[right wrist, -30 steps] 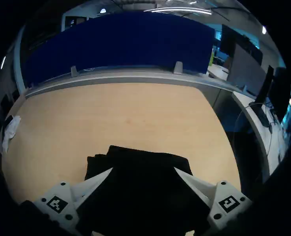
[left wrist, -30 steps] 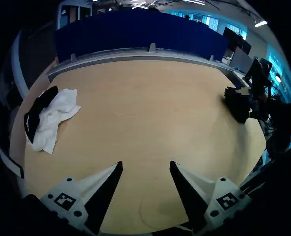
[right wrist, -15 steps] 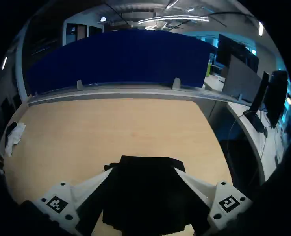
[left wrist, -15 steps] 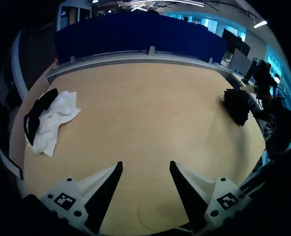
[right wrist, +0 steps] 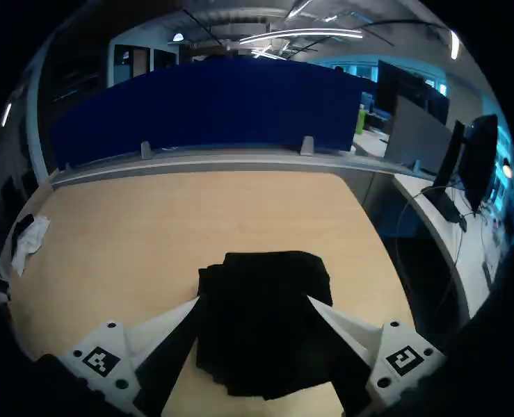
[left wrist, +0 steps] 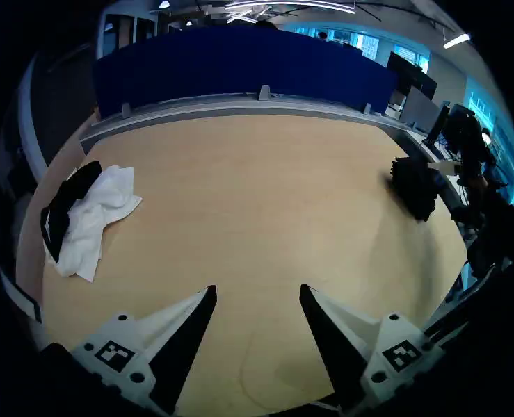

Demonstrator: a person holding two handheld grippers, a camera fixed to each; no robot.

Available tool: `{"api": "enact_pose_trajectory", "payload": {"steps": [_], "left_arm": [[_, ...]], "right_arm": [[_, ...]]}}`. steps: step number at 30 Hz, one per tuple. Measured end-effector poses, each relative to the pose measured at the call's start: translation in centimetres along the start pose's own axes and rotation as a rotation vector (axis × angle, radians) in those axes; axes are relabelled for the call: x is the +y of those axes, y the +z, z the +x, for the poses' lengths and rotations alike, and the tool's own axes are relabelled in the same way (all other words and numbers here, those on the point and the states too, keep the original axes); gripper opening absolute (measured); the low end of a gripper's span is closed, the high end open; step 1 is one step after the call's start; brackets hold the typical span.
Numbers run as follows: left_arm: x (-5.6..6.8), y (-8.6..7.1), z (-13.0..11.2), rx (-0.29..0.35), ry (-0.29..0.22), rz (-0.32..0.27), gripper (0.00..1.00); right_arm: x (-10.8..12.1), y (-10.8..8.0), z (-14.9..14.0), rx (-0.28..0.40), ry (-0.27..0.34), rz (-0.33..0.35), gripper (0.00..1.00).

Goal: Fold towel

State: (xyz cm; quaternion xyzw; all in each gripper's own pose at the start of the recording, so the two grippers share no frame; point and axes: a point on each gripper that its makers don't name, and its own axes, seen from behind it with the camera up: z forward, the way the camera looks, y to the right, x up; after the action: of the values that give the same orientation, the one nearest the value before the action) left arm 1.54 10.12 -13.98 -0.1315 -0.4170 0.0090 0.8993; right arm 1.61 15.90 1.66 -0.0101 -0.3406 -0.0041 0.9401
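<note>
We find the black towel [right wrist: 263,326] lying folded by the right edge of the bench [right wrist: 138,222], now farther out between the open fingers of the withdrawing right gripper [right wrist: 254,300], the left gripper [left wrist: 257,288] open and empty, so we judge this fold finished.

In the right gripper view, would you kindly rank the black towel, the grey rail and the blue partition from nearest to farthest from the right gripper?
1. Black towel, directly ahead, low in the view.
2. Grey rail, along the table's far edge.
3. Blue partition, standing behind the rail.
</note>
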Motion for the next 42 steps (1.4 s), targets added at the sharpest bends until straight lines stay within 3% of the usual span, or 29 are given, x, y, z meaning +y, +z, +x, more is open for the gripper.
{"api": "enact_pose_trajectory", "payload": {"steps": [12, 20, 27, 32, 36, 42], "left_arm": [[-0.2, -0.4, 0.6, 0.032, 0.014, -0.014, 0.88], [-0.2, -0.3, 0.9, 0.056, 0.016, -0.012, 0.88], [-0.5, -0.6, 1.7, 0.094, 0.000, -0.006, 0.88], [-0.9, -0.6, 2.5, 0.130, -0.005, 0.008, 0.88], [-2.1, -0.9, 4.5, 0.221, -0.016, 0.047, 0.88], [-4.5, -3.9, 10.7, 0.514, -0.034, 0.120, 0.88]], "right_arm": [[-1.2, -4.7, -2.5, 0.071, 0.073, -0.035, 1.00], [-3.1, -7.5, 0.2, 0.282, 0.107, -0.052, 1.00], [-5.0, -11.5, 4.5, 0.510, 0.038, -0.086, 1.00], [-6.7, -13.1, 6.4, 0.591, 0.020, -0.088, 1.00], [-8.3, -13.5, 7.0, 0.609, 0.026, -0.066, 1.00], [-10.3, -13.2, 6.7, 0.590, 0.018, -0.045, 1.00]]}}
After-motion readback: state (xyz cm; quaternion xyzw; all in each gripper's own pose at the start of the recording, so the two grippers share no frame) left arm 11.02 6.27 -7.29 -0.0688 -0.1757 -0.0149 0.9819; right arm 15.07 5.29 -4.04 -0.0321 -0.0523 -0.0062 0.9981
